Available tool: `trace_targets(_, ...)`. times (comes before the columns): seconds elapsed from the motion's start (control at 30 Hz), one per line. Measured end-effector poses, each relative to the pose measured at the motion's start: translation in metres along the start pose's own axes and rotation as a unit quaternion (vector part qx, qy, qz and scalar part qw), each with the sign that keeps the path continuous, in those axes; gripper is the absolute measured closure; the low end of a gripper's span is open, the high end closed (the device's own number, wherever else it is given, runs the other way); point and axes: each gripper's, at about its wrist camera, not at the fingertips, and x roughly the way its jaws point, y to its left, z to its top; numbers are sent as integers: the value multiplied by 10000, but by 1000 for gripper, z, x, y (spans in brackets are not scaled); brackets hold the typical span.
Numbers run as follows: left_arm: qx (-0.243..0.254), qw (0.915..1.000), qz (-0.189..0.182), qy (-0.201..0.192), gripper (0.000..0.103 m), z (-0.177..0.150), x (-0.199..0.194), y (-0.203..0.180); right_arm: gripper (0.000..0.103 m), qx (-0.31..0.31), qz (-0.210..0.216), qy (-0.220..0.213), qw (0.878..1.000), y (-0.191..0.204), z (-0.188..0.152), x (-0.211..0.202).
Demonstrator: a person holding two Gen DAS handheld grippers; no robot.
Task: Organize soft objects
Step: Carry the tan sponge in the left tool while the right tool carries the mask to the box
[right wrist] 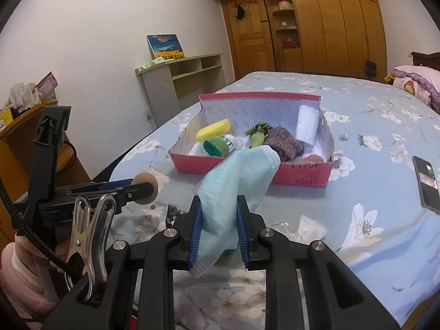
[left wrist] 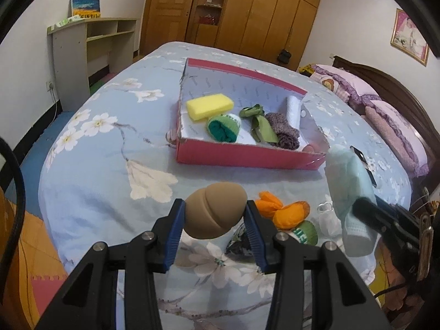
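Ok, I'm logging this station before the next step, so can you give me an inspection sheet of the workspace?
Surface: bed with a blue flowered cover.
Job's things: red box holds a yellow sponge, green sock roll, green ribbon, purple knit and white roll; orange cloth lies loose on the cover.
Clutter: phone on the bed, beside the box.
Grippers: left gripper shut on a tan sponge; right gripper shut on a face mask.
Cables: black cable by the left gripper.
Surroundings: wardrobe, shelf unit, pillows.
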Motion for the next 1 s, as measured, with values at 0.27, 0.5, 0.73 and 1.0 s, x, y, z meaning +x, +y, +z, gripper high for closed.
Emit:
trace_targets(0.27, 256, 9996, -106, -102, 57, 21, 2, -15, 79, -67, -64, -82, 9999, -9, 14, -2)
trace_targets(0.5, 495, 9984, -218, -177, 57, 48, 12, -32, 79, -83, -200, -170, 9996, -21, 28, 0)
trace_targets(0.73, 597, 9975, -356, -134, 57, 68, 34, -48, 79, -95, -350, -246, 9990, -33, 40, 2)
trace_targets(1.0, 779, 9955, -535, -88, 57, 86, 61, -68, 79, -77, -465, -327, 9984, -47, 47, 6)
